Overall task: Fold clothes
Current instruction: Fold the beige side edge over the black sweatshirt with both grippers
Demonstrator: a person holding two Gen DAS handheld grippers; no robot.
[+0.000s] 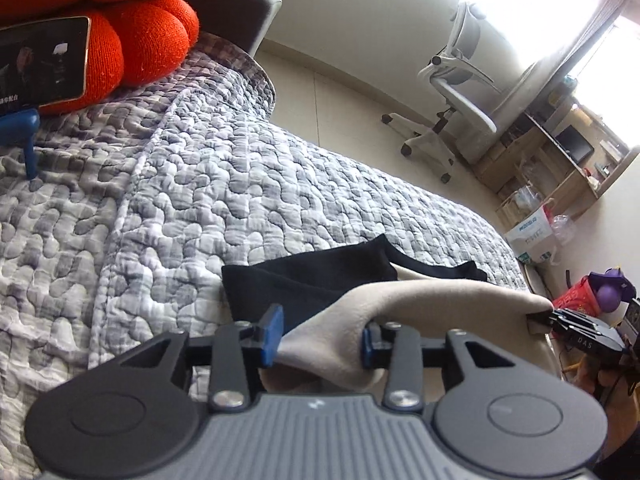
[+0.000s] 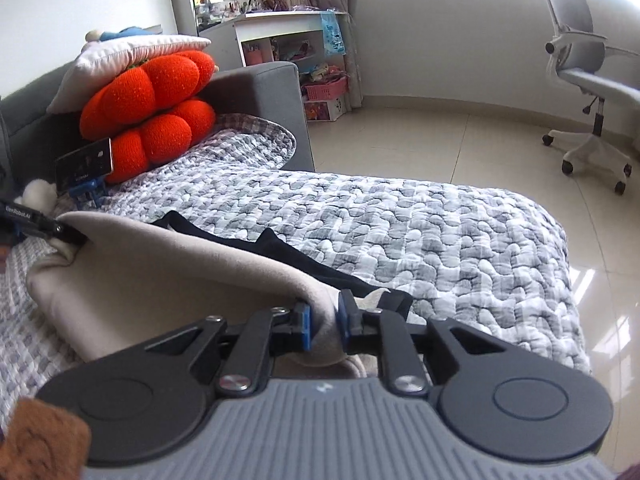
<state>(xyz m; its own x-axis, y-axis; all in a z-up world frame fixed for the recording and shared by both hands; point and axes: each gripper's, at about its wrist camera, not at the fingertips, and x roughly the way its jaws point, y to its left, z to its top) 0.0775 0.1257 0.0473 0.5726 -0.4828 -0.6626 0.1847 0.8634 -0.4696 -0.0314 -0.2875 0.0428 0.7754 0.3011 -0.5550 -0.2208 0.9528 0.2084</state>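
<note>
Pale floor tiles [image 2: 420, 140] and a white swivel office chair [image 1: 452, 92] are seen beyond a bed covered by a grey-and-white quilted bedspread [image 1: 240, 184]. Against the grey headboard [image 2: 256, 96] two orange knitted pumpkin-shaped cushions [image 2: 152, 108] are stacked, with a phone on a blue stand [image 2: 84, 168] propped in front of them.

On the bedspread, near its front edge, a soft beige fleece garment [image 2: 160, 272] is draped in a raised, rounded fold, its surface smooth and matte. Beneath and beyond it a black fabric garment [image 1: 304, 276] is laid flat, partly covered by the beige one.

The left tool [image 1: 318, 338] is seen with its blue-padded jaws spread apart; the beige cloth is passed between them, and the left pad is clear of the fabric. The right tool [image 2: 324, 322] is seen with its jaws slightly parted around a bunched ridge of the same beige cloth; whether the pads press on it cannot be told. Each tool is also visible in the other's view at the far corner of the beige fold.
</note>
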